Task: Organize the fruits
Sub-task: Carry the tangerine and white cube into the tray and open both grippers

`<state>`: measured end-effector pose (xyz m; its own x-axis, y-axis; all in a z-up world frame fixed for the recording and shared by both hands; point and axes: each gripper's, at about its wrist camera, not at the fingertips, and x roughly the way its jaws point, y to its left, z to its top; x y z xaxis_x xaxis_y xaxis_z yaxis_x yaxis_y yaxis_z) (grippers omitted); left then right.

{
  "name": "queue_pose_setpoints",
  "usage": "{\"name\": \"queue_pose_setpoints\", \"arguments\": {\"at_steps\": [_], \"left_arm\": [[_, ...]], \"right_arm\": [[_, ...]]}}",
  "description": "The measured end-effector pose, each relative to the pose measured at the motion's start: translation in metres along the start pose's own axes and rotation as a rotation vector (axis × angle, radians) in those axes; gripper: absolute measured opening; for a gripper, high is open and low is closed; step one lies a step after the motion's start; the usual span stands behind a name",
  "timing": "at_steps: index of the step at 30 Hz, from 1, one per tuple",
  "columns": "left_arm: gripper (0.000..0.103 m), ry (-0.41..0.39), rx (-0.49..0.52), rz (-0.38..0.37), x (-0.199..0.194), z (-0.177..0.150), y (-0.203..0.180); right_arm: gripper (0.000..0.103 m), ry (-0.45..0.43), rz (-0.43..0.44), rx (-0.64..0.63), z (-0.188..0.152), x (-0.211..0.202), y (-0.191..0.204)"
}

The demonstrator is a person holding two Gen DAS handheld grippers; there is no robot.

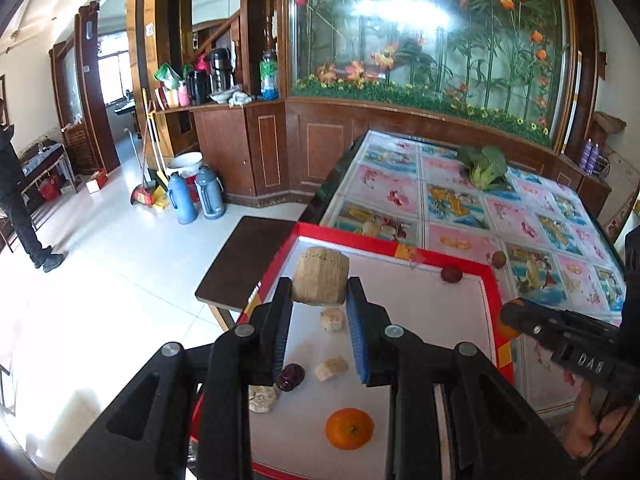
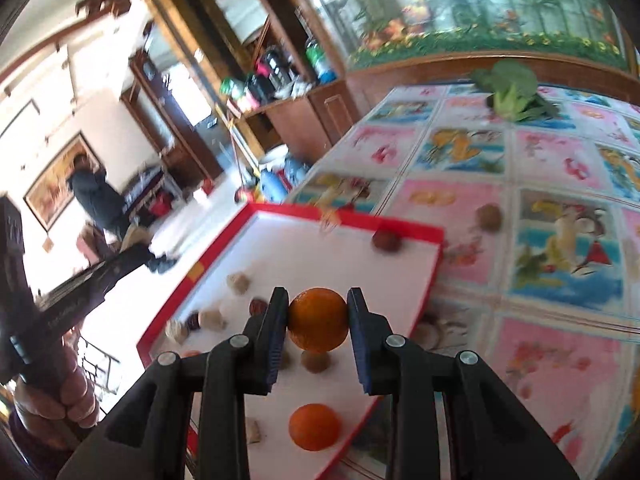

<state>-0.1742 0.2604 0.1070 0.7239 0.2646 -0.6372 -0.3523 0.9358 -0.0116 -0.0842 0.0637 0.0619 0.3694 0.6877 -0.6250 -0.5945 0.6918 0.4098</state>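
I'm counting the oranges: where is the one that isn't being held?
The loose orange lies on the white floor of the red-rimmed tray, at its near end, just below the orange held in the right gripper; the left wrist view shows it too.

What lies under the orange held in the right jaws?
Below the held orange is the white floor of the red-rimmed tray, with a small brown round fruit directly beneath and a second orange nearer the camera. Anything under the fingers is hidden.
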Motion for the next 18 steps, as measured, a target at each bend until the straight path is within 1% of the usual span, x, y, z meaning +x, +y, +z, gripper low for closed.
{"name": "queue_pose_setpoints", "arguments": {"at_steps": [6,7,12,18], "left_arm": [[0.029,0.061,0.035,0.019,0.03,0.003,-0.01],[0.029,0.08,0.042,0.029,0.037,0.004,-0.012],[0.029,0.186,0.059,0.049,0.068,-0.002,-0.017],[0.029,0.218,0.085,0.064,0.077,-0.008,-0.019]], "right_arm": [[0.029,0.044,-0.033,-0.032,-0.005,0.021,0.013],[0.029,0.044,-0.035,-0.031,-0.005,0.023,0.013],[0.029,0.06,-0.1,-0.035,-0.007,0.037,0.008],[0.029,0.101,-0.12,-0.026,-0.01,0.048,0.002]]}}
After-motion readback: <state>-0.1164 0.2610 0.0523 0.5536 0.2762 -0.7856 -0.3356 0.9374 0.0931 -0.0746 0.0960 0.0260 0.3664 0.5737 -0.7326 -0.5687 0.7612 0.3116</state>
